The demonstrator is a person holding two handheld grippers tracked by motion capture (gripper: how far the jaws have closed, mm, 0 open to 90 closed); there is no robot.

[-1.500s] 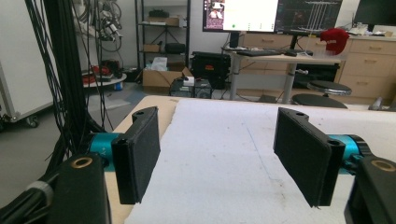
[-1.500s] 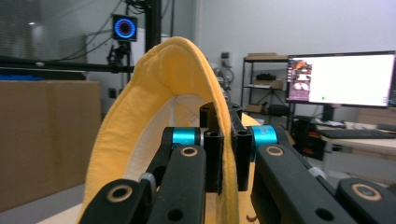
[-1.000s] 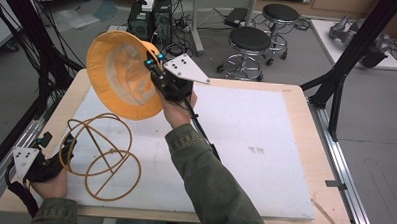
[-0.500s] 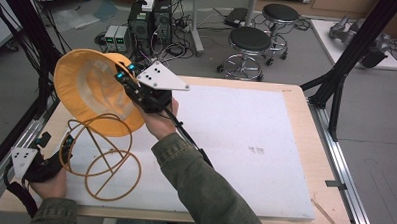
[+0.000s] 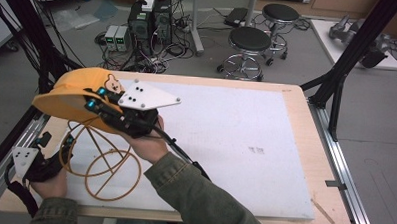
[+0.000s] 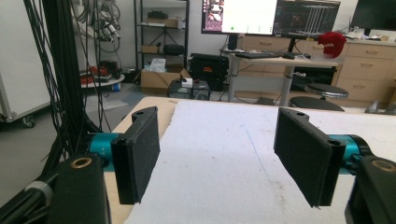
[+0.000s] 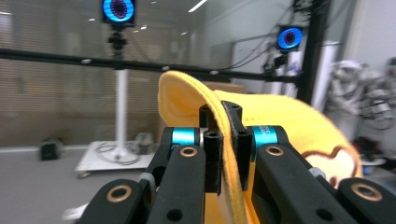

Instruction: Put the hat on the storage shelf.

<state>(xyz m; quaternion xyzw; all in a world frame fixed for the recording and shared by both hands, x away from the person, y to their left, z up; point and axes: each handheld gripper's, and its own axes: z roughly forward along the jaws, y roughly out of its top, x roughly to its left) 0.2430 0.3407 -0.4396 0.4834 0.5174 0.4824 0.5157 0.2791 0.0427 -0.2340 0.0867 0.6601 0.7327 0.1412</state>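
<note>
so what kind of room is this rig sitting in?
Most likely a robotics lab or workshop, not a home. Black cables hang thick beside the table, electronics boxes sit wired up on the floor, and a desk carries lit monitors with drawer cabinets alongside.

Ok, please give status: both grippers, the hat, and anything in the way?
Right gripper shut on hat. Left gripper open. Hat above wire stand. Nothing blocking.
</note>
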